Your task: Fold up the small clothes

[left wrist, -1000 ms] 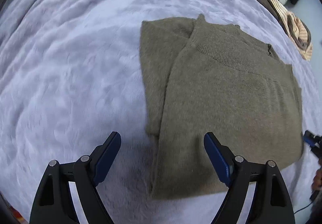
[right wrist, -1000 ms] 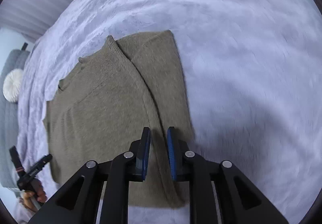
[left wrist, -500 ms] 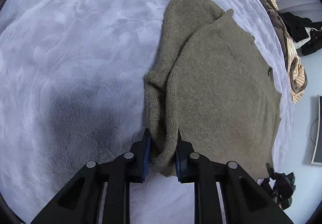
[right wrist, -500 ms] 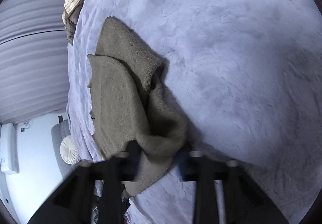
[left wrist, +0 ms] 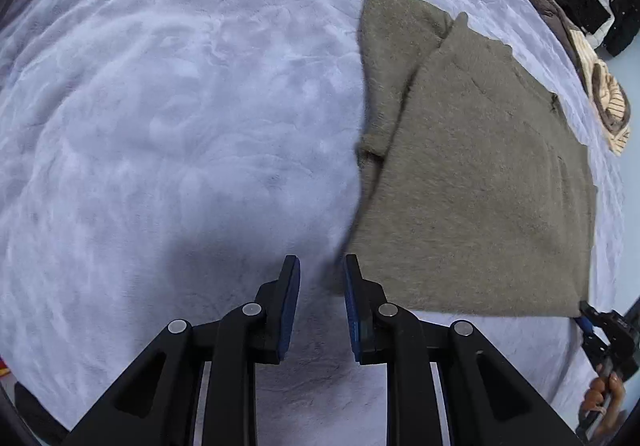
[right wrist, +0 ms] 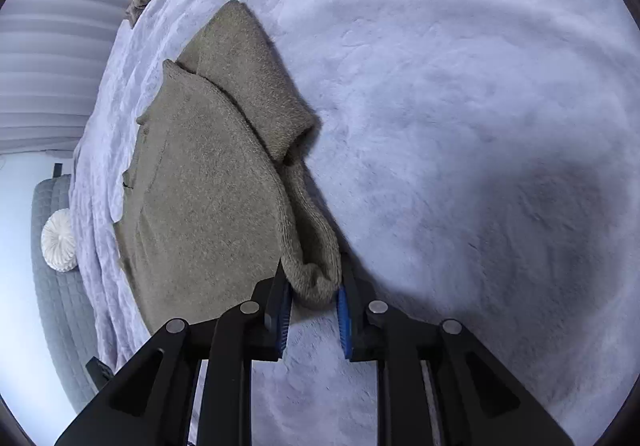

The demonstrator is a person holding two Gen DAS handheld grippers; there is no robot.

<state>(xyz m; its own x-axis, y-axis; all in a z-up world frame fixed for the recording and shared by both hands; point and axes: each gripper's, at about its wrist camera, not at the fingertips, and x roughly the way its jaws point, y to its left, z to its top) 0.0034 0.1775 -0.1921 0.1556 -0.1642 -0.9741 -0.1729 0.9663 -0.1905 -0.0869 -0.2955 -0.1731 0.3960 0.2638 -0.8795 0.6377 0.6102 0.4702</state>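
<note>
Olive sweater (left wrist: 480, 181) on the lilac blanket (left wrist: 180, 105), long axis running away from both grippers. Right gripper (right wrist: 312, 298) pinches its near corner, jaws easing apart; left gripper (left wrist: 320, 286), narrowly parted and empty, sits just left of the hem.

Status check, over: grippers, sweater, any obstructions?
Right gripper opening, sweater edge bunched between its jaws. Left gripper narrow, nothing gripped, by the sweater's near corner. Nothing blocking on the blanket.

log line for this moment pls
task: fold sweater | left tongs: narrow gap, empty, at sweater corner | right tongs: opening, sweater fold between them | surface: blanket
</note>
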